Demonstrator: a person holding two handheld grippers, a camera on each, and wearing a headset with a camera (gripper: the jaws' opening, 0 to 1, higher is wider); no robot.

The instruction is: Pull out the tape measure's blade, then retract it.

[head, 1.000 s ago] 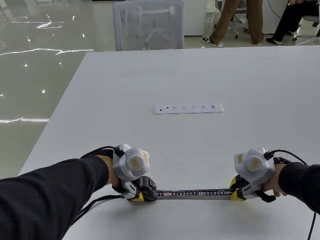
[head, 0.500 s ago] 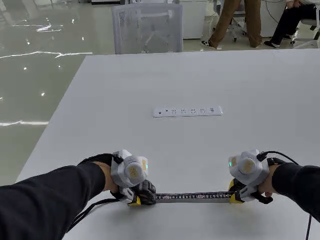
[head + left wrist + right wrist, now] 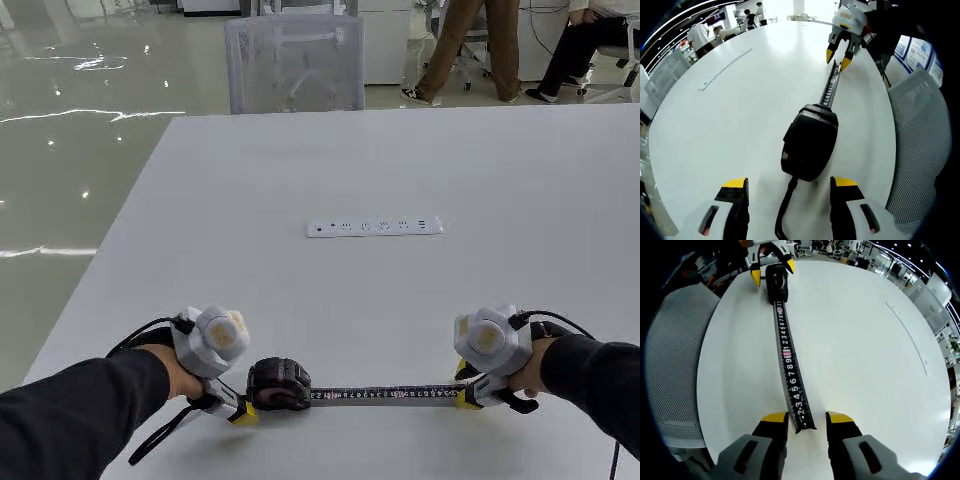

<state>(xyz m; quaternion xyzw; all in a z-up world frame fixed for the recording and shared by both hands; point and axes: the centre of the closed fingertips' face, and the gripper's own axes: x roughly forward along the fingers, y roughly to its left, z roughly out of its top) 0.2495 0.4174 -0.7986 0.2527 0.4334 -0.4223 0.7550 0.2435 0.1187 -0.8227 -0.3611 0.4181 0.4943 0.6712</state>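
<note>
i see the left hand-held gripper (image 3: 790,183) released, tape case (image 3: 810,142) at its 12 o'clock. right hand-held gripper (image 3: 807,417) released, straddling the blade (image 3: 787,365) tip on the bench (image 3: 400,150).

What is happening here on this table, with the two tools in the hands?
A person at a white table holds one gripper in each hand and works with a tape measure. It lies on the table with its blade pulled out. The left gripper is open just behind the tape measure and does not grip it. The right gripper is open too, with its fingers on either side of the blade's tip. The blade is not yet retracted.
</note>
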